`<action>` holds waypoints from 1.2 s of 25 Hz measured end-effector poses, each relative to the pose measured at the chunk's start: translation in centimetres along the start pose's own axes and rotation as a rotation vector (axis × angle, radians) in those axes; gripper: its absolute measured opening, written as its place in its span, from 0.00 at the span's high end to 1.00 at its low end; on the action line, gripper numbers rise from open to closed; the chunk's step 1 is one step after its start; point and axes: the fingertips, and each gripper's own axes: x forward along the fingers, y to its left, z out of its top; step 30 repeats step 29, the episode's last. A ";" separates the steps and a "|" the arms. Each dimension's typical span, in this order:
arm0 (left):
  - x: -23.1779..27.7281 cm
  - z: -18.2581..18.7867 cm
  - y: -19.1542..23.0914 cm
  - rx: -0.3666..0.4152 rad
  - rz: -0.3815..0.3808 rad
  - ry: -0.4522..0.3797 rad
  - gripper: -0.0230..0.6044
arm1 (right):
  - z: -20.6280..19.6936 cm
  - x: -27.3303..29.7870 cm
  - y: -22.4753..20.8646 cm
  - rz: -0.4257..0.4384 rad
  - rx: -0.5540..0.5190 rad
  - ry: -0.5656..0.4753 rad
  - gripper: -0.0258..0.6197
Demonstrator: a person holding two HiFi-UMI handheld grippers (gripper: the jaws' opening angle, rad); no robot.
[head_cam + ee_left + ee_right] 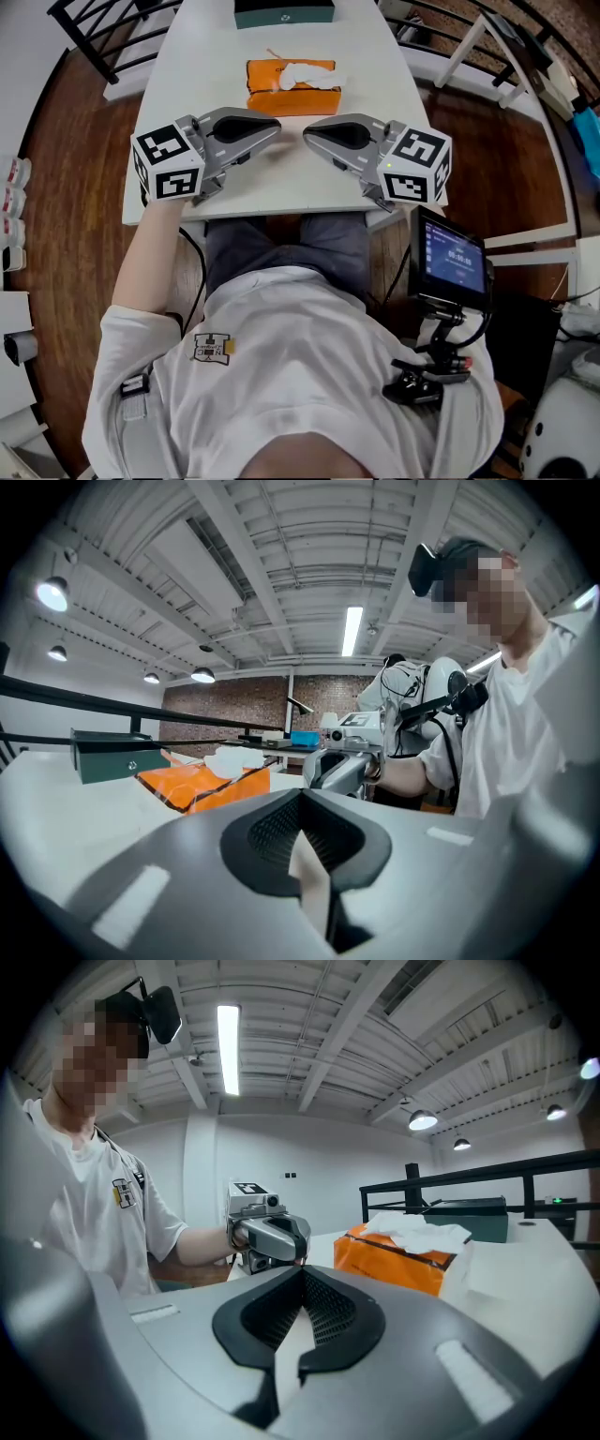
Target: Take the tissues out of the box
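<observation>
An orange tissue box [292, 86] lies on the white table [216, 56] beyond both grippers, with a white tissue [305, 74] sticking out of its top slot. My left gripper [277, 128] and right gripper [306, 133] rest near the table's front edge, tips pointing at each other a short gap apart. Both are shut with nothing between the jaws. In the left gripper view the orange tissue box [202, 784] sits at the left, the tissue [234, 759] on top, past the left gripper [302, 791]. In the right gripper view the tissue box [398, 1258] and tissue [420, 1233] sit at the right, beyond the right gripper [302, 1269].
A dark green box [283, 12] stands at the table's far edge behind the tissue box. Black railings [94, 33] flank the table on a wooden floor. A small screen on a mount [452, 255] hangs at the person's right side. The person's torso fills the near side.
</observation>
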 end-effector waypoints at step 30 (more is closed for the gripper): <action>0.0 0.7 -0.1 0.006 0.021 -0.001 0.96 | 0.6 -0.3 0.1 0.009 -0.005 0.000 0.96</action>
